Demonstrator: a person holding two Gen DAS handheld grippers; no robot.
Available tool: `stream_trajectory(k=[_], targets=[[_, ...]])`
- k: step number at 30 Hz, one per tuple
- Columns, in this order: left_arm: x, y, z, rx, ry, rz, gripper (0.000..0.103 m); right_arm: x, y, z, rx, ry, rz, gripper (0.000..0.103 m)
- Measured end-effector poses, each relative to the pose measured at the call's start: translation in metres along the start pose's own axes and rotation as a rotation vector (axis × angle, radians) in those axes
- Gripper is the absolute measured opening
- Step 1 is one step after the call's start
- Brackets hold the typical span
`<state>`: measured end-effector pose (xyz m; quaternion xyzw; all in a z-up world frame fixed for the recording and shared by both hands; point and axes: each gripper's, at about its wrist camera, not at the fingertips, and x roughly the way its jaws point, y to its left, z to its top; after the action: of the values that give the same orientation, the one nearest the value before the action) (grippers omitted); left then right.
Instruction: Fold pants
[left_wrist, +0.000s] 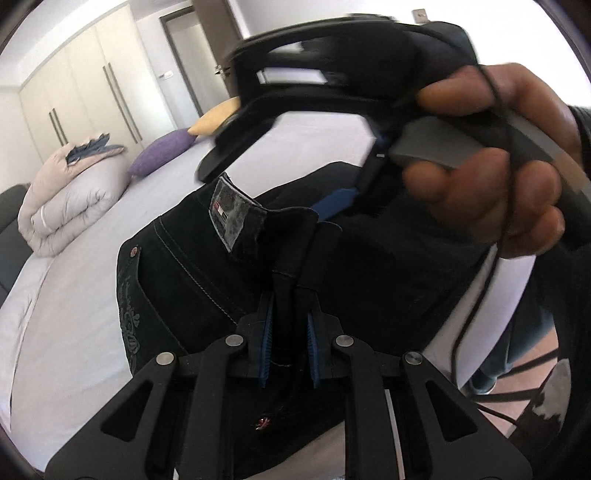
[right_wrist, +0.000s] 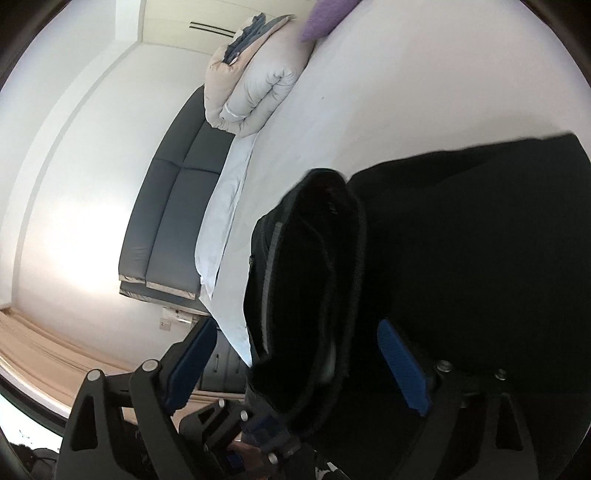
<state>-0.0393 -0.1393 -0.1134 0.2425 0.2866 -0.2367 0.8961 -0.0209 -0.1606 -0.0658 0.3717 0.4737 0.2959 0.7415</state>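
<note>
Dark navy pants (left_wrist: 192, 273) with a grey waist patch and embroidered pocket lie on the white bed (left_wrist: 74, 317). My left gripper (left_wrist: 290, 291) is shut on a fold of the waistband, its blue pads pinching the cloth. The right gripper (left_wrist: 332, 199), held in a hand, hovers over the pants just beyond the waistband. In the right wrist view the right gripper (right_wrist: 295, 354) is open wide, its blue pads either side of a raised bunch of the pants (right_wrist: 310, 280), which hangs between them without being pinched.
A rolled beige duvet (left_wrist: 70, 199) lies at the bed's far left, with a purple pillow (left_wrist: 162, 155) and a yellow pillow (left_wrist: 214, 118) behind. A grey headboard (right_wrist: 173, 218) lines the bed edge. Wardrobes (left_wrist: 85, 88) stand at the back.
</note>
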Motion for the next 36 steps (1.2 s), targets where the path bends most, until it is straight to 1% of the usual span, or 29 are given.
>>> stream_trajectory(k=[1, 2, 3, 5, 6, 7, 8, 10, 14, 18, 23, 24, 26, 29, 33, 36], targets=[[0.000, -0.003, 0.000, 0.008, -0.002, -0.005, 0.015, 0.006, 0.003, 0.004, 0.004, 0.007, -0.030, 0.087], [0.000, -0.007, -0.001, 0.017, -0.005, -0.011, 0.015, 0.010, 0.001, 0.007, 0.013, 0.018, -0.048, 0.076], [0.000, -0.011, -0.001, 0.023, -0.007, -0.017, 0.015, 0.011, 0.000, 0.009, 0.019, 0.030, -0.051, 0.069], [-0.002, -0.020, -0.003, 0.032, -0.007, -0.027, 0.015, 0.017, -0.005, 0.010, 0.029, 0.051, -0.095, 0.038], [-0.004, -0.025, -0.004, 0.035, -0.008, -0.030, 0.015, 0.016, -0.009, 0.009, 0.027, 0.051, -0.113, 0.030], [-0.003, -0.026, -0.004, 0.033, -0.007, -0.039, 0.015, 0.013, -0.012, 0.007, 0.025, 0.044, -0.125, 0.018], [-0.003, -0.025, -0.005, 0.033, -0.009, -0.047, 0.014, 0.008, -0.015, 0.005, 0.028, 0.031, -0.118, 0.018], [-0.002, -0.020, -0.003, 0.042, -0.013, -0.062, 0.013, 0.001, -0.021, 0.005, 0.016, 0.008, -0.131, 0.017], [0.002, -0.035, 0.003, 0.090, -0.027, -0.104, 0.013, -0.023, -0.027, -0.004, 0.003, -0.044, -0.167, 0.016], [0.007, -0.045, 0.010, 0.125, -0.039, -0.142, 0.013, -0.044, -0.034, -0.007, 0.009, -0.076, -0.184, 0.016], [0.017, -0.044, 0.022, 0.151, -0.057, -0.181, 0.013, -0.068, -0.043, -0.007, 0.018, -0.115, -0.194, 0.015], [0.011, -0.054, 0.021, 0.156, -0.060, -0.186, 0.013, -0.072, -0.044, -0.006, 0.018, -0.120, -0.195, 0.015], [0.017, -0.049, 0.024, 0.163, -0.064, -0.197, 0.013, -0.080, -0.048, -0.006, 0.022, -0.129, -0.197, 0.015], [0.021, -0.050, 0.027, 0.170, -0.063, -0.209, 0.013, -0.088, -0.054, -0.008, 0.033, -0.139, -0.197, 0.015], [0.026, -0.055, 0.022, 0.181, -0.053, -0.224, 0.013, -0.091, -0.062, -0.012, 0.051, -0.145, -0.190, 0.015], [0.022, -0.061, 0.027, 0.183, -0.045, -0.235, 0.013, -0.092, -0.074, -0.018, 0.080, -0.153, -0.179, 0.015]])
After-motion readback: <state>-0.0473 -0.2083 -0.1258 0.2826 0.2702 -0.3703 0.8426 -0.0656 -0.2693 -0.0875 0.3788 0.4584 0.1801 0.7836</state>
